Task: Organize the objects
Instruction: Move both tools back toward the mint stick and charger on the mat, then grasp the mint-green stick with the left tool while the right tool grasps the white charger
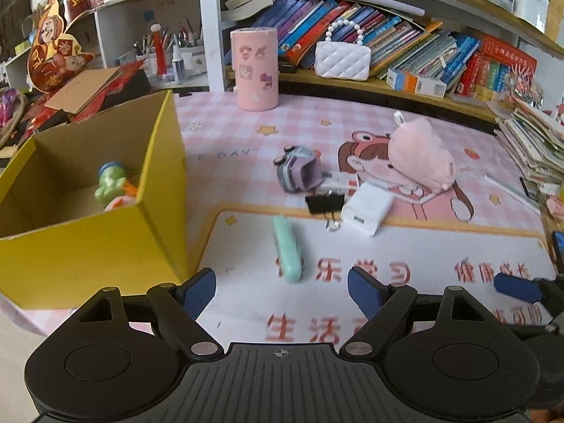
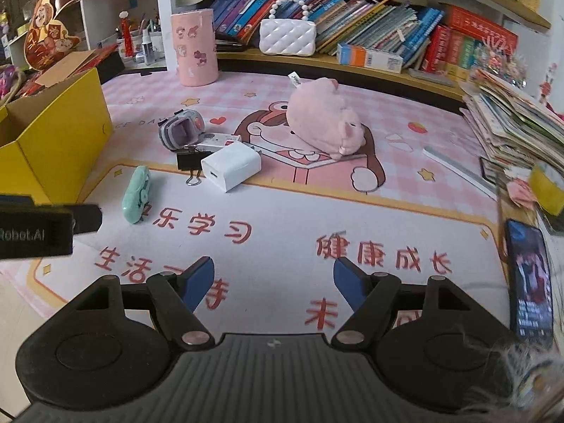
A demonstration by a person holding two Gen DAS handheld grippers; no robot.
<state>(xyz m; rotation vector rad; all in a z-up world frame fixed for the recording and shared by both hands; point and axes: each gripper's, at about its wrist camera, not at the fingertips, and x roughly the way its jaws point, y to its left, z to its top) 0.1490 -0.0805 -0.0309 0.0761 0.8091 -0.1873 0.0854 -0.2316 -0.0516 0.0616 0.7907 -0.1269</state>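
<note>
Working from a desk covered by a pink mat (image 2: 405,211), we keep a yellow box (image 1: 105,246) at its left edge, open at the top, so loose things can be dropped straight in. One green toy (image 1: 111,185) already lies inside it, which suggests the sorting is under way but far from done.

The rest waits on the mat, clustered near the middle. The pink plush (image 2: 322,121) lies on its side at the back, apart from the smaller pieces. Nearer to us the white charger (image 2: 231,165) sits touching the black clip (image 2: 188,162), with a purple toy car (image 2: 181,132) just behind them and a small white pack (image 2: 220,140) between car and charger. The mint case (image 1: 289,250) lies alone, closest to the box.

We hold our left gripper (image 1: 282,289) low over the mat with its fingers spread wide and nothing between them; the case lies just ahead of it, so we judge it the likely next pick. Our right gripper (image 2: 273,282) hangs likewise wide and empty, further right, over bare mat.
</note>
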